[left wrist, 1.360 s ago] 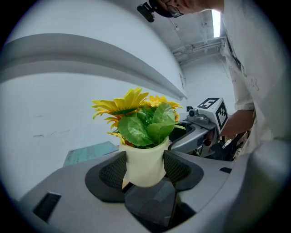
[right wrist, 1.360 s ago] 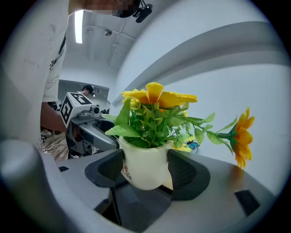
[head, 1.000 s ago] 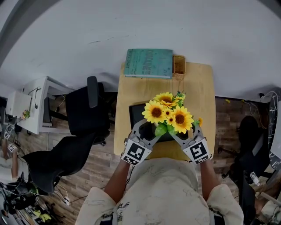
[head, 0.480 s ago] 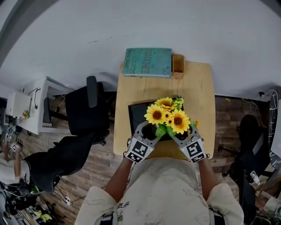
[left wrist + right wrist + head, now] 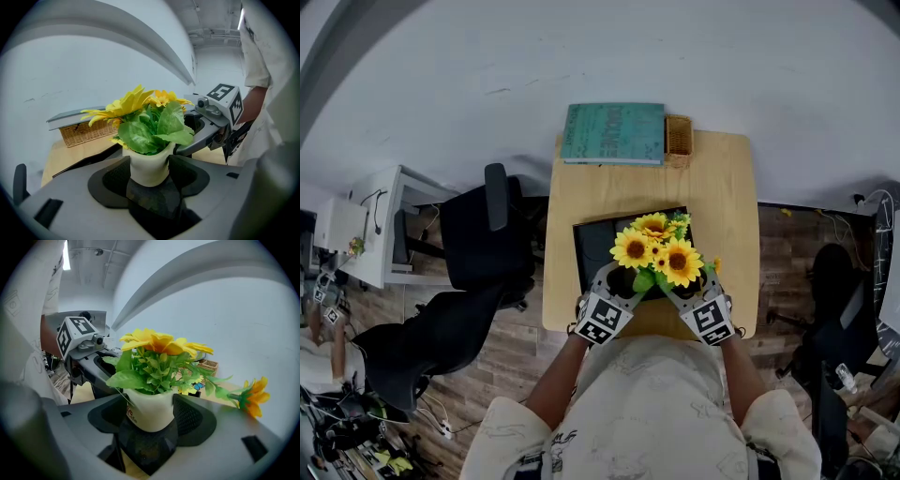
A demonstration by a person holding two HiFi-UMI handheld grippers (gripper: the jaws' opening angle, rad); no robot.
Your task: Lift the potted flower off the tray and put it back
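Observation:
The potted flower, yellow sunflowers with green leaves in a small white pot, is over the near part of the black tray on the wooden table. My left gripper and right gripper reach in from either side, each shut on the pot. In the left gripper view the dark pads press the pot's sides. The right gripper view shows its pads clamping the pot the same way. The blooms and jaws hide the pot's base, so contact with the tray is unclear.
At the table's far edge lie a teal book and a small wicker basket. Black office chairs stand left of the table, and a white desk is farther left. Wooden floor surrounds the table.
The flowers look smaller and lower than a second ago: both grippers have come down toward the tray with the pot still held between them.

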